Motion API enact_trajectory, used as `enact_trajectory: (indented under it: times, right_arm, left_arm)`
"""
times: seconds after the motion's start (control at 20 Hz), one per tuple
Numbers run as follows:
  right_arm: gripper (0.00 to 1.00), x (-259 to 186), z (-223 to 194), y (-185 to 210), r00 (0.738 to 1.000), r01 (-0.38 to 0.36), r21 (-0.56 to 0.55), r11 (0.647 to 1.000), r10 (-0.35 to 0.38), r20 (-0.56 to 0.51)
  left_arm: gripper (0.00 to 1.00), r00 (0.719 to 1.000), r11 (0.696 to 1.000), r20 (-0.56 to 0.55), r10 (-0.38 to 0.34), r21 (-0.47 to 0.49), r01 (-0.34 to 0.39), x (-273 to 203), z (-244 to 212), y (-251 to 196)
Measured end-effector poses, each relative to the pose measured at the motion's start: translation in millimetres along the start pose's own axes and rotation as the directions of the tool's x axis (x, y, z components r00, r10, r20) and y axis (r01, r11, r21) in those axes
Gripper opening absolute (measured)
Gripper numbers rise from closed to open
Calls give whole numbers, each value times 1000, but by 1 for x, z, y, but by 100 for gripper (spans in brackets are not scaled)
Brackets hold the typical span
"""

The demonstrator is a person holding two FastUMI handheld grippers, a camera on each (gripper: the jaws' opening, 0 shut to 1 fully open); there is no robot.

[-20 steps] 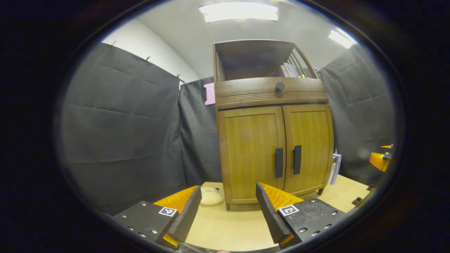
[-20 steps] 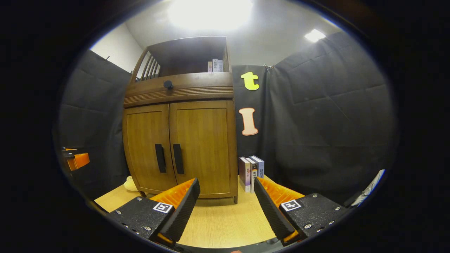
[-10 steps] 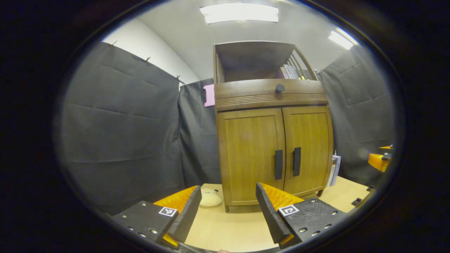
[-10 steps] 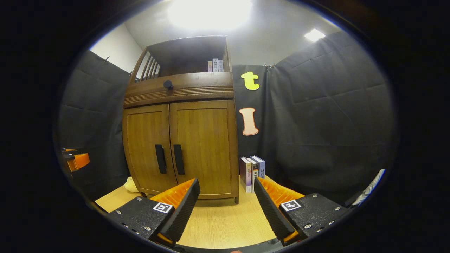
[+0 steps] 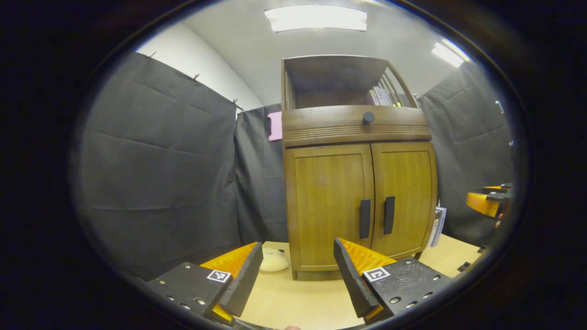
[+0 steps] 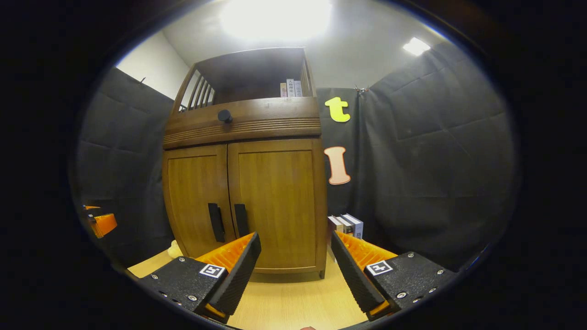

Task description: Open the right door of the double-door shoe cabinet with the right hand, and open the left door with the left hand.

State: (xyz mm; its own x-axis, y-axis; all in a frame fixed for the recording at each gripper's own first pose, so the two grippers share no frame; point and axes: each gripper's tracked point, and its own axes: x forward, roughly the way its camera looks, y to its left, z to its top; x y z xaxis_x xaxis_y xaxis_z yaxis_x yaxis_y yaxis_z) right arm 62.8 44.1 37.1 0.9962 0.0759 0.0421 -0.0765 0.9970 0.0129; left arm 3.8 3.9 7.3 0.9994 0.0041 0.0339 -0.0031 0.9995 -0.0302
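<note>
Wood fills the middle of both views, but start at the claws: the right gripper [image 6: 296,266] sits spread at the bottom of its view with nothing between its fingers, and the left gripper [image 5: 298,275] is likewise spread and empty at the bottom of its own. Both hang over the pale table [image 6: 293,302], apart from the cabinet [image 6: 243,183], which stands centre frame with both doors shut. The right door [image 6: 277,206] carries its handle [image 6: 241,220] at lower centre-left of the right gripper view, just beside the left door's handle [image 6: 216,222]; in the left gripper view the left door [image 5: 328,201] and its handle [image 5: 365,218] lie right of centre. Books [image 6: 346,224] stand by the cabinet's right side, and a small pale lump [image 5: 274,260] lies by its left foot. The risk, as I judge it, is the closeness of the two handles: a claw coming in wide could catch the wrong one or straddle both, and two doors swinging out together could knock the other claw or the books.
</note>
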Motion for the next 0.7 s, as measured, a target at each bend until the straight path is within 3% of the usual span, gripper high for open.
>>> enact_trajectory:
  times: [0.15, 0.25, 0.3, 0.35, 0.7]
  right_arm:
    - [96, 23, 5, 15, 1000, -31, 2, 1000, 31, 5]
    - [96, 37, 9, 25, 999, -51, 4, 999, 51, 17]
    - [96, 43, 10, 30, 998, -61, 5, 998, 61, 21]
    - [95, 51, 10, 36, 997, -72, 8, 997, 72, 23]
    - [96, 104, 7, 69, 992, -119, 5, 993, 119, 27]
  left_arm:
    - [88, 1000, 1000, -7, 21, 3, -21, 2, 0, 3]
    - [94, 999, 999, -5, 36, 0, -36, 2, 1, 3]
    - [82, 999, 999, -7, 45, 0, -45, 3, 1, 5]
    - [94, 998, 998, -7, 55, 4, -55, 3, 1, 6]
    - [94, 988, 988, -7, 153, 11, -153, 6, 2, 14]
